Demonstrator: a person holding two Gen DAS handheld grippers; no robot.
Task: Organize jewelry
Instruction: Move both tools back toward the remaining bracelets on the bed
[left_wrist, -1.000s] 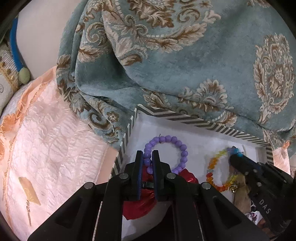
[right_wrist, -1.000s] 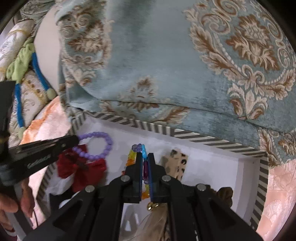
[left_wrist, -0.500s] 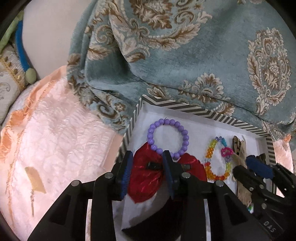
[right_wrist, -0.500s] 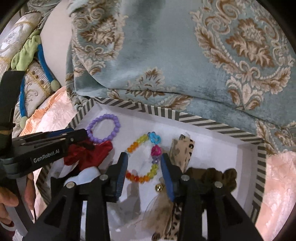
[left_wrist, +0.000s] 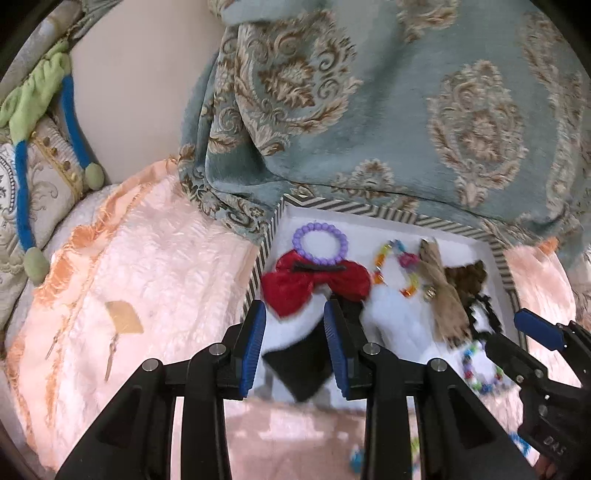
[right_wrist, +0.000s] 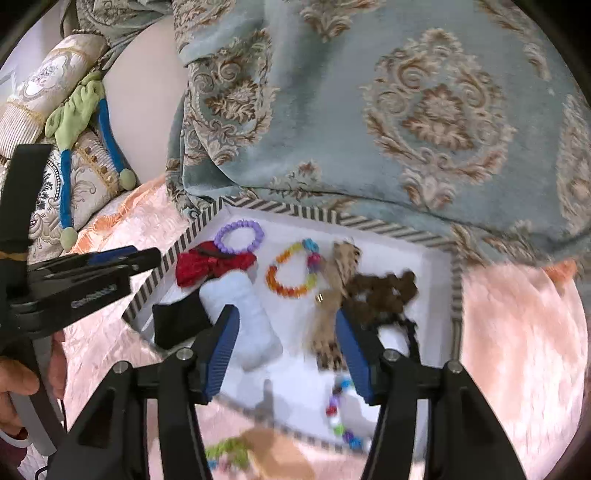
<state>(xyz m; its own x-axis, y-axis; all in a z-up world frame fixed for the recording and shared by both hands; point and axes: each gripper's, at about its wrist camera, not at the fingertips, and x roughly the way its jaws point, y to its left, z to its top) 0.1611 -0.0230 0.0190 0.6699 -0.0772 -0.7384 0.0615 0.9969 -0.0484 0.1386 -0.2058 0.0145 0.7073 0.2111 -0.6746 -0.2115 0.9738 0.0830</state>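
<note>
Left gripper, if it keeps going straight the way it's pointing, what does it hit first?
Most likely the red bow in the striped tray. It lies straight ahead between the open jaws of the left gripper, with the purple bead bracelet just beyond. Depth is unclear; the black cloth lower down may come first.

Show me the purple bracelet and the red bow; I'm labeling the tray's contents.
purple bracelet (left_wrist: 320, 245), left wrist view, on the beads of its lower arc.
red bow (left_wrist: 291, 290), left wrist view, on its left lobe.

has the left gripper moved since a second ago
Yes. The left gripper was shut on the purple bracelet near the striped tray rim; now it is open and pulled back toward the tray's near edge, with the bracelet lying in the tray.
</note>
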